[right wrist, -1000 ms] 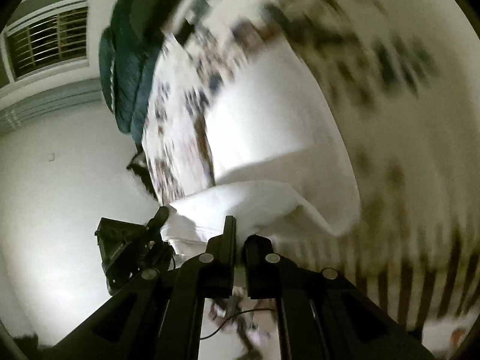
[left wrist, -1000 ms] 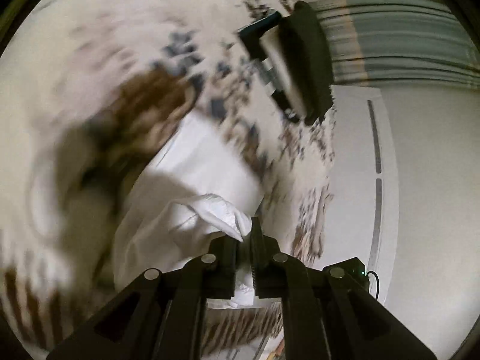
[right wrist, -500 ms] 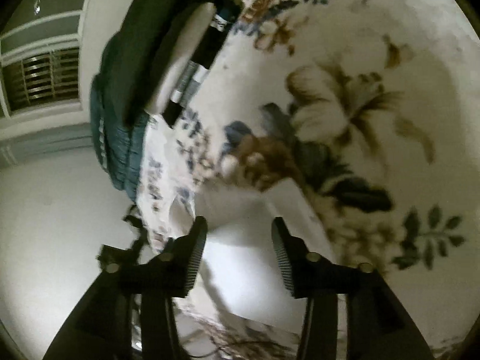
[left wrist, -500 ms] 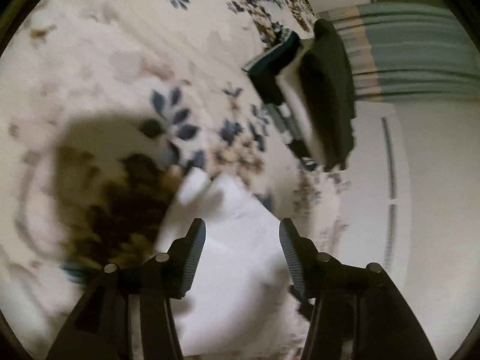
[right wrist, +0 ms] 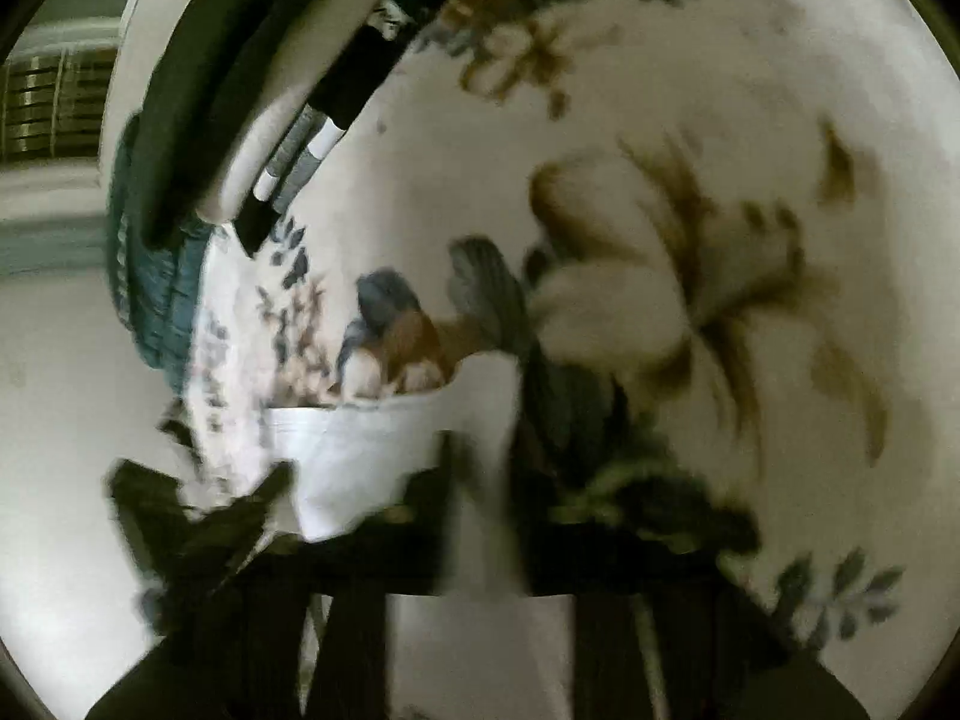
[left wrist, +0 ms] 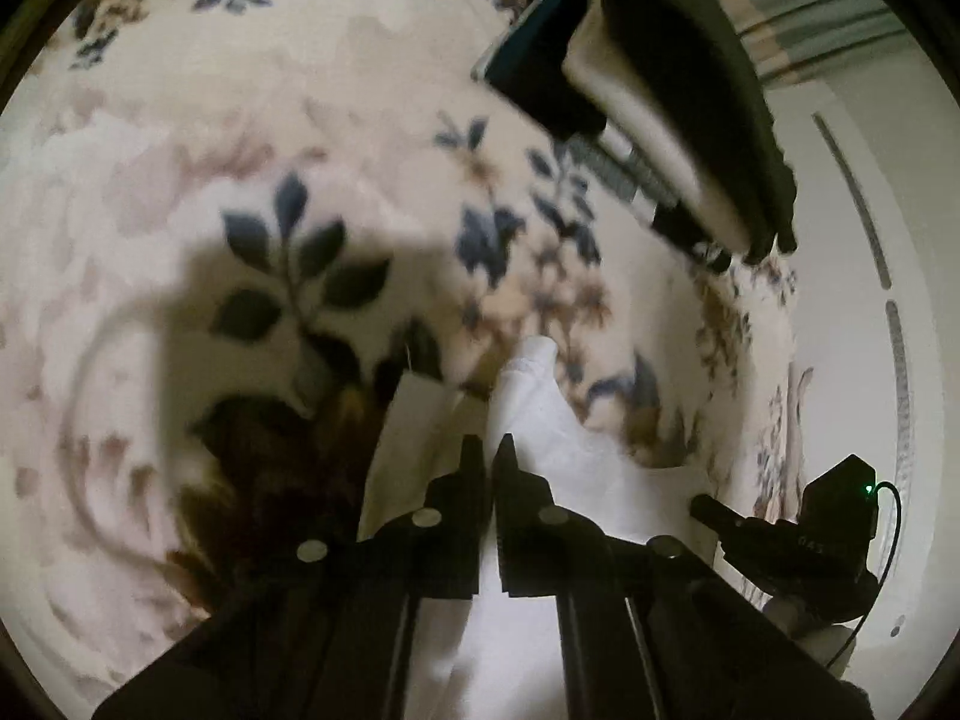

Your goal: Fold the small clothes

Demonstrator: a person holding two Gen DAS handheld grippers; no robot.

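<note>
Fingers (left wrist: 474, 462) of left gripper (left wrist: 487, 450) pinched over white garment (left wrist: 570, 468)

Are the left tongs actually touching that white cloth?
Touching. In the left wrist view the left tongs are closed with the white cloth pinched between their tips, fabric showing above and below them.

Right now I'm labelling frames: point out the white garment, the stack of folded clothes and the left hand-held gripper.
white garment (left wrist: 576, 444), left wrist view, its raised fold
stack of folded clothes (left wrist: 660, 90), left wrist view, pale middle layer
left hand-held gripper (left wrist: 489, 450), left wrist view, between fingertips
</note>
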